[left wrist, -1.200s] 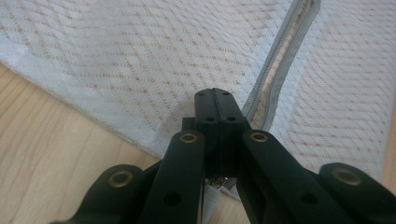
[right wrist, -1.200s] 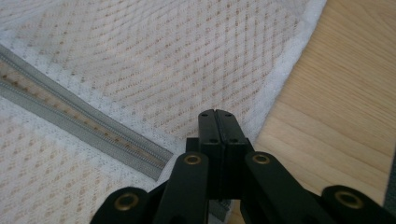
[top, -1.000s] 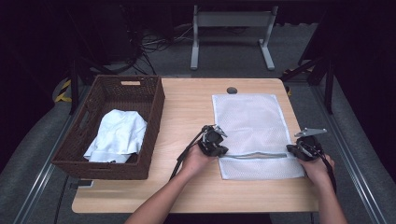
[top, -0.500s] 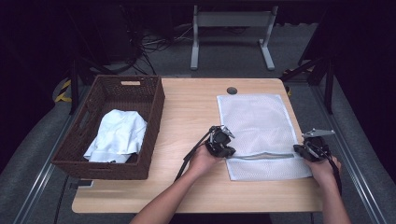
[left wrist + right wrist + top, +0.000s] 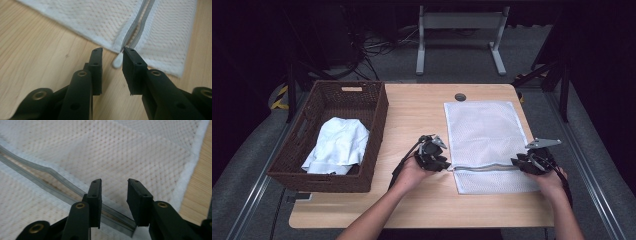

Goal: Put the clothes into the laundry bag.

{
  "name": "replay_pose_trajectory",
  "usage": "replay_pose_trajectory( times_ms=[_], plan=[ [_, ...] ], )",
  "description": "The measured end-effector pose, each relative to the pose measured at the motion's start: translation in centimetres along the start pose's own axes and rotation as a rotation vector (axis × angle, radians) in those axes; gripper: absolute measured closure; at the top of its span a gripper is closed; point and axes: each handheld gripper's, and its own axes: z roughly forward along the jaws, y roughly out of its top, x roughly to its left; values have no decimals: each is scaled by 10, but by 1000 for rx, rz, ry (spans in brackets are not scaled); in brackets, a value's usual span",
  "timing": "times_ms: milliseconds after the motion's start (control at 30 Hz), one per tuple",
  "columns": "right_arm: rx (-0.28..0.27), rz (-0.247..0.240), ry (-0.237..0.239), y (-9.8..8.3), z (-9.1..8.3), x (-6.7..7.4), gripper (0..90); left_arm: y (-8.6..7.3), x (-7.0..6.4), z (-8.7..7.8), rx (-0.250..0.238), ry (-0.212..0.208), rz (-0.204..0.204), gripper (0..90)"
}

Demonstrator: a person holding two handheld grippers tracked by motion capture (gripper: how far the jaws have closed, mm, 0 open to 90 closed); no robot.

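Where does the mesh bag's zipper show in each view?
High view: the zipper runs across the mesh bag near its front edge, between both tongs.
Left gripper view: upper middle, ending just above the jaw tips.
Right gripper view: a diagonal from left edge to bottom centre.
Shared landmark: the zipper's grey tape.

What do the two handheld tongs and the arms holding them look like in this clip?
Both tongs, left and right, are black with two flat rectangular jaws and brass-coloured pivot rivets. The right one carries a grey three-cornered plate; a black cable trails from the left. Forearms are bare, without sleeves.
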Motion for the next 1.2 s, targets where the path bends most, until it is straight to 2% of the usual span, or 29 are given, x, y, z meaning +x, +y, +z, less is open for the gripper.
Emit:
replay_pose_trajectory(
  times_ms=[133, 233, 300, 467, 600, 833, 933, 1000, 1067, 1100, 1200],
  plan=[
    [-10, -17, 52, 6, 1, 13, 540, -12, 3, -16, 1, 10, -23, 629],
    [-5, -47, 84, 10, 2, 25, 497, -20, 3, -26, 5, 8, -42, 575],
    [-10, -61, 111, 13, 2, 32, 468, -25, 1, -33, 17, 24, -38, 535],
    [-19, -95, 167, 19, 7, 51, 371, -24, 2, -45, 8, 27, -40, 441],
    [-14, -131, 191, 23, 12, 67, 296, -21, 1, -55, -7, 32, -37, 378],
    [-8, -154, 204, 26, 15, 82, 257, -16, 1, -77, -23, 45, -45, 345],
    [-12, -168, 203, 26, 17, 86, 240, -15, 5, -93, -36, 57, -60, 330],
    [-9, -173, 204, 26, 18, 87, 235, -15, 6, -97, -40, 63, -60, 324],
    [-1, -186, 207, 26, 20, 90, 230, -17, 13, -113, -69, 82, -73, 321],
    [-1, -186, 207, 26, 20, 90, 230, -17, 13, -113, -69, 82, -73, 318],
    [2, -197, 207, 26, 22, 92, 220, -19, 19, -129, -86, 103, -92, 314]
  ],
)
